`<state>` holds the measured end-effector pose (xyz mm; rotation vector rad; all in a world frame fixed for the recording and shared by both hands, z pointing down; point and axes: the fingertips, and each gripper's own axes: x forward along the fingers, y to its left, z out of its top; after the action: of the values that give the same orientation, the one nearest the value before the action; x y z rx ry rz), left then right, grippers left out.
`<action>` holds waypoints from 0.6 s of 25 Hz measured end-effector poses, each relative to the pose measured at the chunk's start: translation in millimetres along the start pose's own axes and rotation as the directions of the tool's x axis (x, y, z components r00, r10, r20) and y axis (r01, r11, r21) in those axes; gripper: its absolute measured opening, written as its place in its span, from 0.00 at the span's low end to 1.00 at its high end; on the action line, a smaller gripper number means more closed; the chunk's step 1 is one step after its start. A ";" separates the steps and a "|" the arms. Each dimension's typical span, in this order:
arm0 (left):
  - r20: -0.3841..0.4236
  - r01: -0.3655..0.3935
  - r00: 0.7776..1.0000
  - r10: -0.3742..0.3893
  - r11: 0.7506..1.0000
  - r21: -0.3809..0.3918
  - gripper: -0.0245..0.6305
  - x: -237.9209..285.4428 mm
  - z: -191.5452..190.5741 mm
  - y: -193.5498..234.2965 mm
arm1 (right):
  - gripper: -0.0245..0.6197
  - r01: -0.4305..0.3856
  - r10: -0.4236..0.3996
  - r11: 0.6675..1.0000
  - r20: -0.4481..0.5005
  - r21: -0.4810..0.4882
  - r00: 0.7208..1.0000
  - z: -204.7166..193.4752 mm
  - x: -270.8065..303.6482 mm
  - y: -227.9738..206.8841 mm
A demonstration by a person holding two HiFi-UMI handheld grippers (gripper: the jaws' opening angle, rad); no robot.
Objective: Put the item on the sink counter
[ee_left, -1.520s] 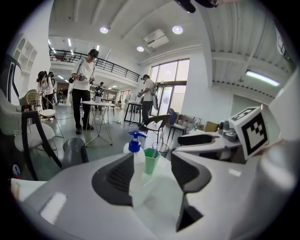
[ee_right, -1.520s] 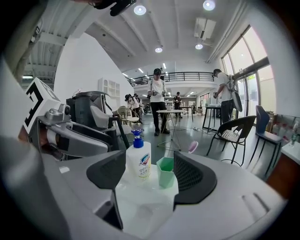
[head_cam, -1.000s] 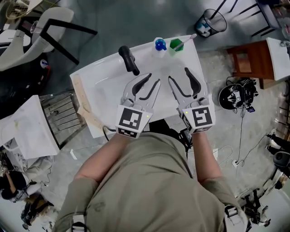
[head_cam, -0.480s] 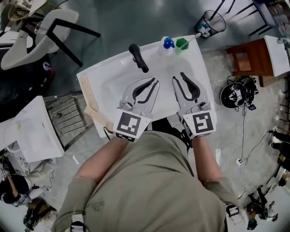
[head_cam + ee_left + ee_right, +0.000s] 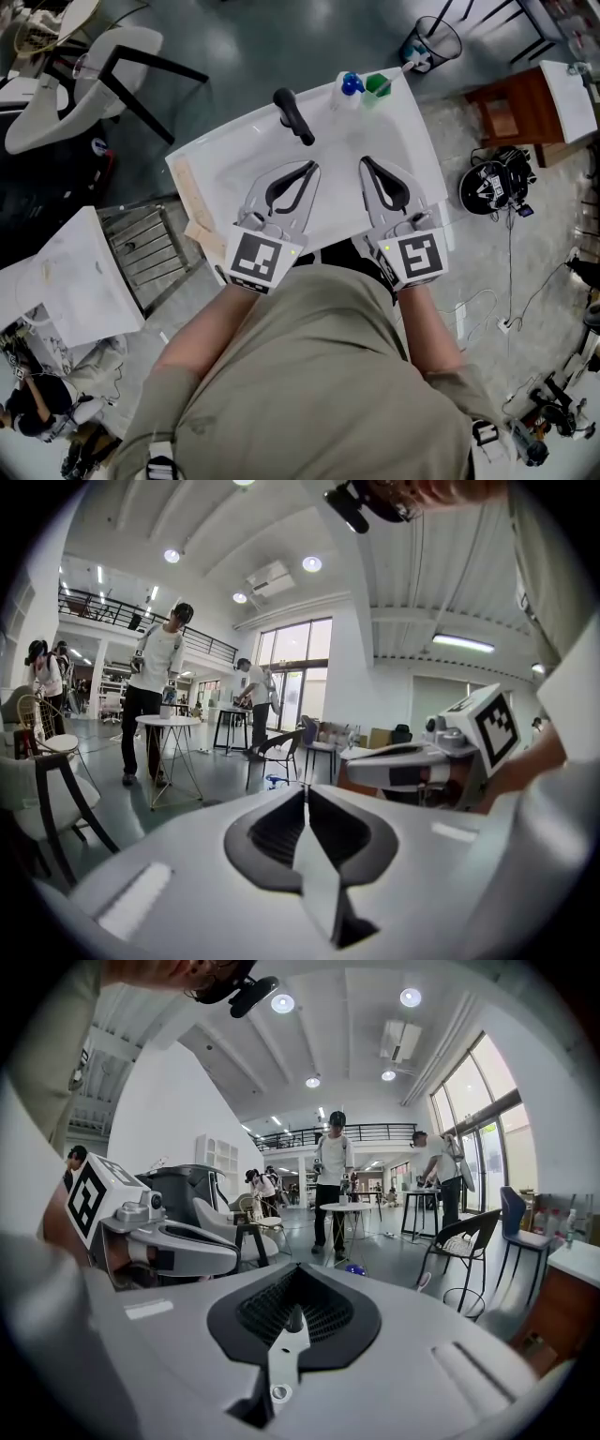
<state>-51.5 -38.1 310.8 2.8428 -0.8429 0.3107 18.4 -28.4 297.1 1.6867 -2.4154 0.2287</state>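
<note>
Since earlier frame, both grippers drew back over counter (image 5: 409, 131) toward body, and jaws just closed. Left gripper (image 5: 307, 169) shut, nothing between jaws. Right gripper (image 5: 367, 162) likewise shut and empty. Blue item (image 5: 352, 84) and green item (image 5: 378, 84) stood at counter's far right corner, past faucet (image 5: 293, 115), well apart from grippers. We judged placing done, retreat in hand. Next move, we reckoned, called only for lifting hands clear without brushing faucet.

my left gripper (image 5: 307, 794) has just been closing; its jaws meet, nothing between. right gripper (image 5: 364, 769) alongside, round table (image 5: 169, 722) beyond.
</note>
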 end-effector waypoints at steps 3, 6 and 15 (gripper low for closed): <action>0.008 0.009 1.000 -0.009 1.000 0.004 0.05 -7.1 3.0 2.3 | 0.06 0.004 -0.004 1.000 -0.006 0.007 1.000 0.5 -0.5 6.0; 0.008 0.014 1.000 -0.014 1.000 0.019 0.05 -13.7 1.4 5.3 | 0.06 -0.001 0.001 1.000 -0.016 0.000 1.000 0.6 0.5 14.0; 0.007 0.015 1.000 -0.015 1.000 0.020 0.05 -25.6 -0.2 14.6 | 0.06 -0.010 0.010 0.999 -0.005 0.036 1.000 7.1 2.8 25.1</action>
<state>-80.6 -36.9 306.2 2.8688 -0.8245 0.3093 -6.6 -23.9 290.4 1.6876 -2.4303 0.2798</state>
